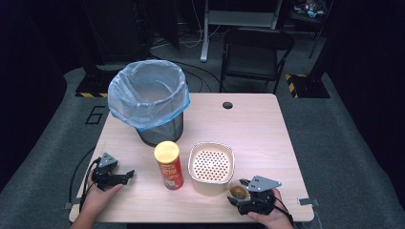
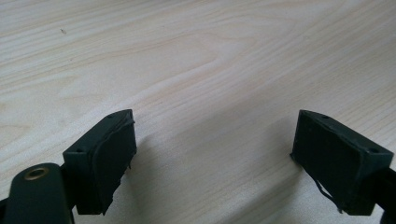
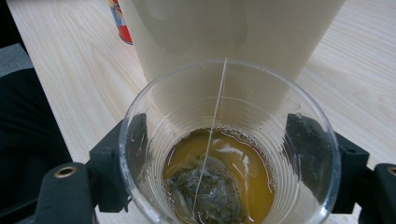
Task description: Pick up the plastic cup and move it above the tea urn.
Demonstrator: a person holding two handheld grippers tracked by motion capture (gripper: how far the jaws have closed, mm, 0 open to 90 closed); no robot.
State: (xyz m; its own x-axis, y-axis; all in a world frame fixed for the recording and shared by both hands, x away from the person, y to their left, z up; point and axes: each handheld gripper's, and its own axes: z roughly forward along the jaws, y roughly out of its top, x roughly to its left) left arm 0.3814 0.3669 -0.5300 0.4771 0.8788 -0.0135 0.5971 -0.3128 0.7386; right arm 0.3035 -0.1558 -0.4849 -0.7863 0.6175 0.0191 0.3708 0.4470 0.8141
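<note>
Clear cup (teabag inside) sits between right tool jaws.

Large numeral "6" marked on grey floor, beyond left gripper's jaws, left of bench. Printing on red can too small to read.

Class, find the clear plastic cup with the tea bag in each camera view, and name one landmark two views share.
High view: clear cup, bottom right, before the right gripper.
Left gripper view: not in it.
Right gripper view: cup centre, between the fingers.
Shared landmark: cream strainer bin behind the cup.
</note>
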